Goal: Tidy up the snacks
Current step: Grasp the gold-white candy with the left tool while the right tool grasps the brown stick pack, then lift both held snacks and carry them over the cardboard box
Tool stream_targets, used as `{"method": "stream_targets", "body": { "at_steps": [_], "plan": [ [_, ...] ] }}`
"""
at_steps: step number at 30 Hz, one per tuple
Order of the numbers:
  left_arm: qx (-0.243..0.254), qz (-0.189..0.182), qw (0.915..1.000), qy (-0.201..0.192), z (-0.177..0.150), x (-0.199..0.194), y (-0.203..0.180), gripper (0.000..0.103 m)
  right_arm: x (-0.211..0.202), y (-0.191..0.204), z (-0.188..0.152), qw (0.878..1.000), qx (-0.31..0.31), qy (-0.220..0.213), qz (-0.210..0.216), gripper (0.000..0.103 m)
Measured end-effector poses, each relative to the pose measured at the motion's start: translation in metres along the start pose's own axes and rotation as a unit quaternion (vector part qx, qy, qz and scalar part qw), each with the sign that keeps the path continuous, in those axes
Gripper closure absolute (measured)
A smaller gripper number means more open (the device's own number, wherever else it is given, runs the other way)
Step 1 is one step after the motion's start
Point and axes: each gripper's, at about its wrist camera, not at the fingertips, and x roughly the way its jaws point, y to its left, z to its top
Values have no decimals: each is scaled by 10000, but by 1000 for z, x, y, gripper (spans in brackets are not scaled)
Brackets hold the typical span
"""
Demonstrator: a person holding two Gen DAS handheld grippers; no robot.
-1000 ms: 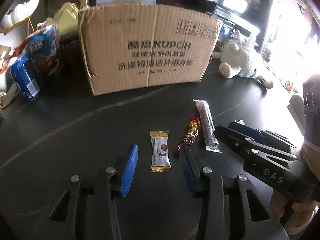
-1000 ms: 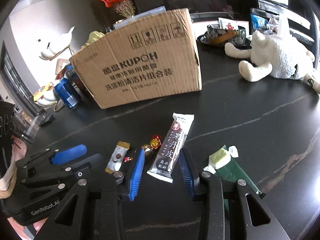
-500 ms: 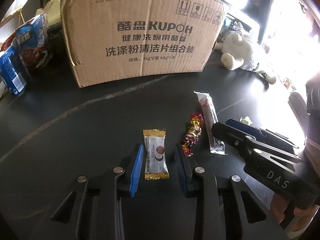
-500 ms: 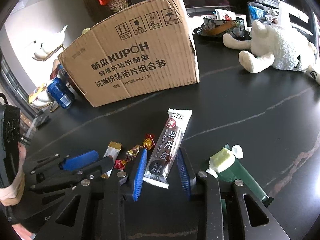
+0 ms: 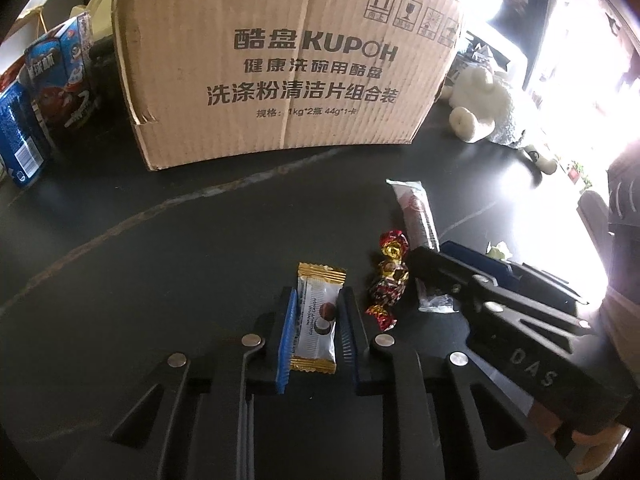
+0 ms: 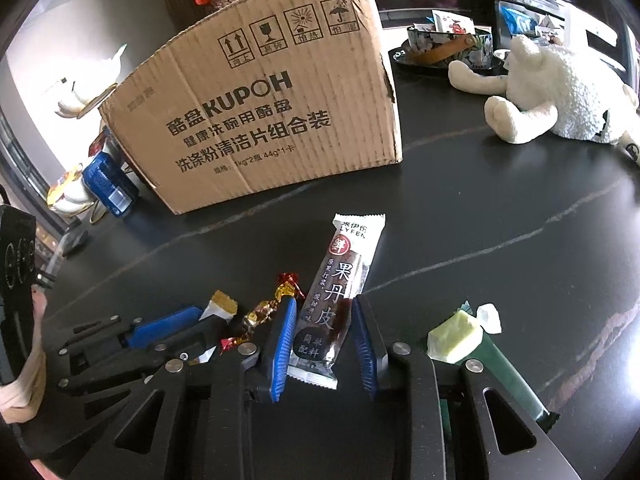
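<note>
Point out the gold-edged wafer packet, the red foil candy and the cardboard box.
gold-edged wafer packet (image 5: 316,320): left wrist view, white middle.
red foil candy (image 5: 389,278): left wrist view, wrapped middle.
cardboard box (image 6: 260,120): right wrist view, printed front.
</note>
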Motion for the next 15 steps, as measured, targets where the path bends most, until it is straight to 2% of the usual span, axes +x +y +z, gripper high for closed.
{"method": "stream_targets", "body": {
  "at_steps": [4, 9, 15],
  "plan": [
    [80, 71, 9999, -22, 0, 2, -5, 83, 3, 0, 1, 10000, -27, 10, -9, 73],
    [62, 150, 9999, -41, 2, 1, -5, 84, 3, 0, 0, 10000, -28, -41, 5, 78],
    [47, 172, 9997, -173, 6, -11, -8, 84, -1, -1, -2, 10000, 5, -43, -7, 79]
  ]
}}
